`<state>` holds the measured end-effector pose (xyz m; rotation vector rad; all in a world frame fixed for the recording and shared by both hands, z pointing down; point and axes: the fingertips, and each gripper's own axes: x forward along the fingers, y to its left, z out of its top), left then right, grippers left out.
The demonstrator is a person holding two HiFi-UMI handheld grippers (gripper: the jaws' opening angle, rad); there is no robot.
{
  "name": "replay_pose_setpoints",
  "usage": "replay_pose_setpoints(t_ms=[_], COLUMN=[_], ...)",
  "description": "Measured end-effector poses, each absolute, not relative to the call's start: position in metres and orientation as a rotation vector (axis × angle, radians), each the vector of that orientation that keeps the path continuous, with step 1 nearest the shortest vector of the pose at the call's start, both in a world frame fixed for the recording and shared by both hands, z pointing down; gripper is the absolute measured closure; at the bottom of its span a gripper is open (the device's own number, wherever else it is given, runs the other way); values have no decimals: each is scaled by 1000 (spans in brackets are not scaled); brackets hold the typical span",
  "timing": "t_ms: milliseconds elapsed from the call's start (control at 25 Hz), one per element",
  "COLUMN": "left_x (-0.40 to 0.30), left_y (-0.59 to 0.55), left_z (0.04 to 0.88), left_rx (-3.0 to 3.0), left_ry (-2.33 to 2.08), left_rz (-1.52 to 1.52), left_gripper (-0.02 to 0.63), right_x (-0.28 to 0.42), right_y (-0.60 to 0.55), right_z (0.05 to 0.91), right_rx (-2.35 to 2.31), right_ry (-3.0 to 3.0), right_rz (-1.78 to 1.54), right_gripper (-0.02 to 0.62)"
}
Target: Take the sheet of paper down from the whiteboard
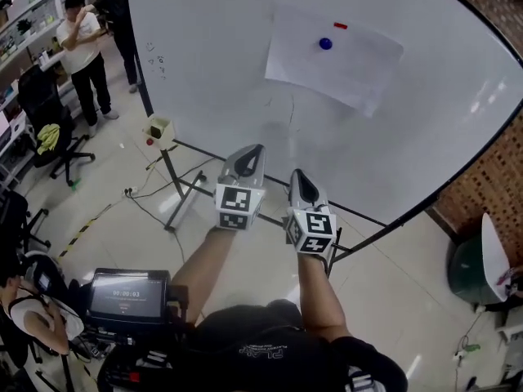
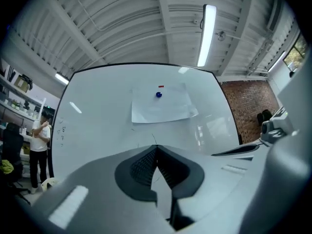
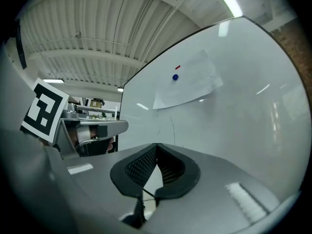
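Head view gives us the sheet of paper (image 1: 335, 55) high on the whiteboard (image 1: 204, 80). It lies flat there, and we judge the blue magnet (image 1: 325, 43) near its top edge holds it, with a small red piece (image 1: 340, 25) just above. Below, well apart from the sheet, we hold the left gripper (image 1: 248, 162) and right gripper (image 1: 303, 188) side by side. Both are closed on nothing, with our forearms stretched forward and pointing roughly level at the board.

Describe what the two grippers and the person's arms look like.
Both the left gripper and right gripper are light grey tapered shells with black ribbed pads, each carrying a white cube printed with black square markers. The forearms are bare below a black short-sleeved shirt.
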<state>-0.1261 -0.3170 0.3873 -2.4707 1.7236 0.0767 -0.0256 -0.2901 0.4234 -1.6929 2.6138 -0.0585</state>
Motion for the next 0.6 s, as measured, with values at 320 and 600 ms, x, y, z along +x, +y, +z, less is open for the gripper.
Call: replay_pose_setpoints(t_ms=[320,600], left_x=[-83,-57], left_y=[-364,-415], left_z=[338,281], left_rx=[-2447,-2305], left_ry=[1575,1569], left_rz=[126,139], left_gripper=[604,602], right_x=[27,90], right_y=[-321,-351], right_z=[401,367], right_rx=[-1768,-1761], right_ry=[2498,2399], right_rz=[-29,-2], right_gripper=[581,579])
